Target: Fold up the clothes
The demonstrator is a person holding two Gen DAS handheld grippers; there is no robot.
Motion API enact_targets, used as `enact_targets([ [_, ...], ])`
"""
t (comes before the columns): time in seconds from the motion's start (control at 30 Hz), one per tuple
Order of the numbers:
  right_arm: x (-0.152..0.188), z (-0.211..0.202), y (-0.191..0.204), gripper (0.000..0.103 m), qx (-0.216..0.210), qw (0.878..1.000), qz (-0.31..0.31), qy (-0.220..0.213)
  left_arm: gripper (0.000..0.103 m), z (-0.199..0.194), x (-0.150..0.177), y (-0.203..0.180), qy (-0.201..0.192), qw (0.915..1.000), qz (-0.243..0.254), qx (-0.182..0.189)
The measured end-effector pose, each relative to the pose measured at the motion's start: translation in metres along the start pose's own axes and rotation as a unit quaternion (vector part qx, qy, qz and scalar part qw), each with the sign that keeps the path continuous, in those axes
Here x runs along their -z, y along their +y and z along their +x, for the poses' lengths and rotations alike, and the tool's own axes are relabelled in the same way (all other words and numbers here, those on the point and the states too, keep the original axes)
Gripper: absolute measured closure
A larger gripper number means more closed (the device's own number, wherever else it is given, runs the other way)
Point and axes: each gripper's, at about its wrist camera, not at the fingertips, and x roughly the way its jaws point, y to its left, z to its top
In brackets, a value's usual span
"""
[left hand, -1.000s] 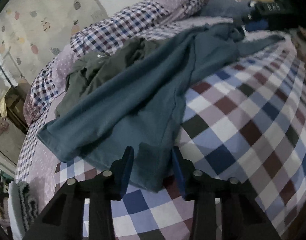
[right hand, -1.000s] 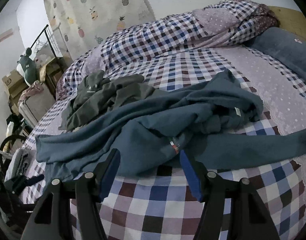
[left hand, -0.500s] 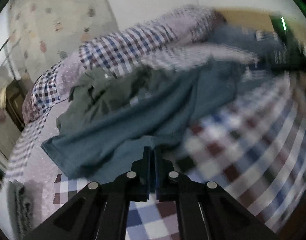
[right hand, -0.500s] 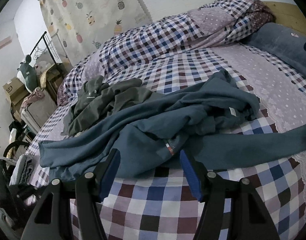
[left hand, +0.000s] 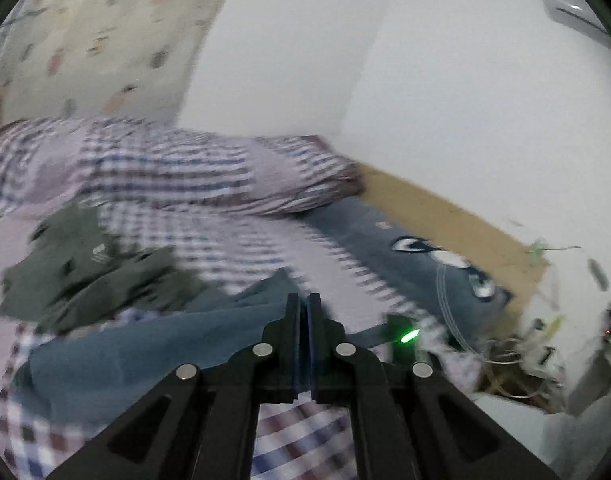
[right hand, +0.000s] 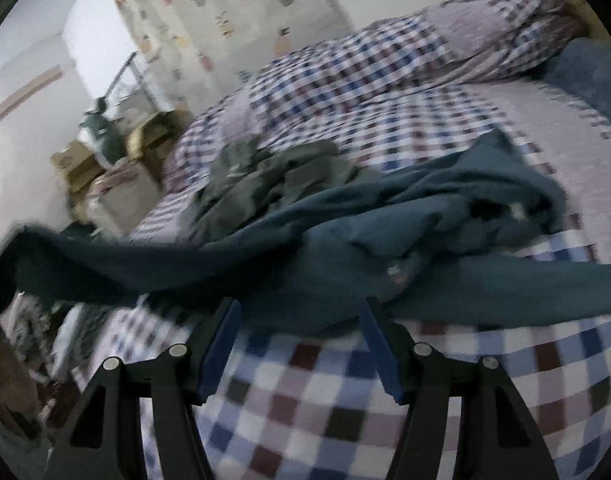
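- Bed (right hand: 345,400) fills both views, covered by a checked sheet in white, blue and maroon squares. Both frames are motion-blurred.
- Duvet (right hand: 385,64), a finer check, is bunched along the far side of the bed: upper right in the right view, a band across the middle left in the left view (left hand: 153,168).
- Blue shirt (right hand: 345,248) sprawls across the middle of the right view, crumpled at centre right. One part stretches off to the left edge and hangs clear of the sheet there; another runs to the right edge, flat on the bed. In the left view (left hand: 137,356) it shows at lower left, running in to the fingertips.
- Pillow (left hand: 417,260), dark blue with white markings, lies right of centre in the left view, against a tan headboard (left hand: 457,216).
- Green garment (right hand: 273,176) is heaped behind the shirt, centre of the right view; middle left in the left view (left hand: 85,268). Its edge touches or tucks under the shirt.
- Curtain (right hand: 225,12) with a fruit print is at upper centre of the right view.
- Left gripper (left hand: 304,304): fingers pressed together, a blue strip of the shirt pinched between them.
- Right gripper (right hand: 299,312): fingers spread wide, tips at the shirt's near edge, gripping nothing.
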Motion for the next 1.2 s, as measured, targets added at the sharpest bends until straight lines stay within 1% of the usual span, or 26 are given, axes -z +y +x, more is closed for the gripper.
enact_targets([
  [0.07,0.002,-0.001,0.006,0.037,-0.033,0.999,-0.015,0.007,0.102,0.005,-0.015,-0.021,0.001,0.9996,0.004,0.027],
  [0.17,0.006,-0.011,0.021,0.037,-0.081,0.995,-0.050,0.005,0.102,0.011,-0.040,-0.047,0.000,0.9977,-0.002,0.068],
  [0.23,0.008,-0.019,0.029,0.037,-0.119,0.991,-0.069,0.002,0.102,0.012,-0.053,-0.061,-0.007,0.9959,-0.008,0.089],
  [0.3,0.011,-0.027,0.037,0.036,-0.147,0.985,-0.091,0.002,0.102,0.011,-0.066,-0.074,-0.017,0.9939,-0.013,0.109],
  [0.4,0.016,-0.038,0.044,0.035,-0.183,0.976,-0.119,0.007,0.103,0.002,-0.089,-0.091,-0.049,0.9876,-0.023,0.147],
  [0.43,0.016,-0.043,0.043,0.035,-0.187,0.975,-0.121,0.004,0.103,-0.005,-0.098,-0.097,-0.068,0.9845,-0.025,0.160],
  [0.5,0.015,-0.051,0.037,0.033,-0.192,0.975,-0.113,-0.005,0.103,-0.016,-0.114,-0.112,-0.092,0.9793,-0.014,0.180],
  [0.53,0.014,-0.056,0.032,0.033,-0.193,0.975,-0.105,-0.011,0.103,-0.017,-0.119,-0.121,-0.095,0.9812,0.008,0.168],
  [0.57,0.014,-0.061,0.028,0.031,-0.197,0.975,-0.099,-0.016,0.103,-0.012,-0.121,-0.129,-0.085,0.9851,0.030,0.146],
  [0.6,0.015,-0.066,0.025,0.029,-0.204,0.974,-0.094,-0.018,0.103,-0.005,-0.118,-0.130,-0.072,0.9873,0.038,0.137],
  [0.67,0.017,-0.072,0.023,0.028,-0.210,0.973,-0.098,-0.015,0.103,0.009,-0.109,-0.131,-0.046,0.9908,0.053,0.115],
  [0.77,0.024,-0.069,0.022,0.028,-0.191,0.975,-0.112,0.008,0.103,0.033,-0.079,-0.114,-0.007,0.9964,0.054,0.065],
  [0.83,0.026,-0.065,0.021,0.028,-0.170,0.977,-0.123,0.036,0.102,0.043,-0.056,-0.100,0.013,0.9980,0.055,0.027],
  [0.87,0.027,-0.064,0.018,0.028,-0.161,0.977,-0.131,0.051,0.097,0.047,-0.041,-0.092,0.023,0.9981,0.057,0.003],
  [0.9,0.029,-0.062,0.015,0.028,-0.151,0.976,-0.141,0.070,0.086,0.050,-0.028,-0.088,0.031,0.9975,0.062,-0.015],
  [0.93,0.032,-0.060,0.011,0.028,-0.141,0.975,-0.148,0.088,0.077,0.053,-0.014,-0.085,0.040,0.9964,0.067,-0.032],
  [0.97,0.035,-0.056,0.004,0.028,-0.131,0.975,-0.149,0.102,0.058,0.055,0.002,-0.081,0.050,0.9952,0.072,-0.043],
  [1.0,0.038,-0.052,-0.002,0.028,-0.121,0.974,-0.150,0.117,0.044,0.057,0.018,-0.077,0.058,0.9941,0.076,-0.052],
  [1.07,0.045,-0.046,-0.016,0.028,-0.088,0.973,-0.154,0.145,0.034,0.062,0.051,-0.075,0.074,0.9913,0.086,-0.067],
  [1.13,0.052,-0.039,-0.033,0.028,-0.049,0.970,-0.159,0.178,0.032,0.071,0.077,-0.079,0.097,0.9878,0.095,-0.076],
  [1.2,0.061,-0.036,-0.050,0.028,-0.014,0.964,-0.163,0.211,0.032,0.079,0.106,-0.087,0.124,0.9828,0.108,-0.084],
])
